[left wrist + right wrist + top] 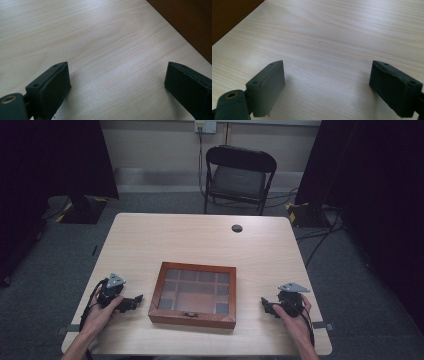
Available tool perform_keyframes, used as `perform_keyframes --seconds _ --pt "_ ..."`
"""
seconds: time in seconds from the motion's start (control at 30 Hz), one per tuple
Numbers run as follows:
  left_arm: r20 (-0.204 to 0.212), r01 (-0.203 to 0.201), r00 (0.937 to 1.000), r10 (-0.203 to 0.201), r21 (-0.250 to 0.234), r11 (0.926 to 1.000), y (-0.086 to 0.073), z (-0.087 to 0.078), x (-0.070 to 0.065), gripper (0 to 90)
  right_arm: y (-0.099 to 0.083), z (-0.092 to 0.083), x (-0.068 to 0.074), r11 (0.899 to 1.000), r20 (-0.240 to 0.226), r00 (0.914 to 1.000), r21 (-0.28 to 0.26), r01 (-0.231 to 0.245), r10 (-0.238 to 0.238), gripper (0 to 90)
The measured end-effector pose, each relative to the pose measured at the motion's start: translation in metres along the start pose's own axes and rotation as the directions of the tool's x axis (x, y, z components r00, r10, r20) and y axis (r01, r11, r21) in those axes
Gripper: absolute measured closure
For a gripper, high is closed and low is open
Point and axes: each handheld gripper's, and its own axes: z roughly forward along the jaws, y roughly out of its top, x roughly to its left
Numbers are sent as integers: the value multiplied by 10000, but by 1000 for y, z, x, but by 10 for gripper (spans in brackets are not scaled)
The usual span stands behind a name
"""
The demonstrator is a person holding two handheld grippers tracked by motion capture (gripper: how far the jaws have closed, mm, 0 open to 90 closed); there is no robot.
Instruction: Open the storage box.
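Both grippers are sitting wide open with nothing in them, so as far as I can tell the work on the box [193,294] isn't really started yet. It's resting shut in the middle of the near half of the table [200,240], glass lid down, small latch on the front edge looking untouched, dividers showing through the glass. So everything's left to do: probably getting at that latch and lifting the lid, just guessing from how it's all lying. Left gripper [134,302] is parked near the box's left side, jaws pointing in toward it, not touching. Right gripper [266,306] is mirroring it on the other side, a bit farther off. Both hands are resting low on the tabletop, forearms coming in from the near edge. Each gripper view is looking over bare wood between spread jaws, with a brown corner of the box off to one side.
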Motion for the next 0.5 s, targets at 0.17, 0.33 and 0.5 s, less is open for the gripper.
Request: perform_keyframes --seconds 0.17,0.33,0.5 --pt "6 8 10000 -8 24 10000 0 0 0 49 0 0 0 10000 22 10000 6 -32 32 121" --pt "-26 -19 10000 19 9 10000 0 0 0 49 3 -2 -1 9994 -4 9999 317 -165 165 140" --pt "2 21 10000 -21 9 10000 0 0 0 49 6 -8 -2 9987 -340 9984 265 -439 448 148"
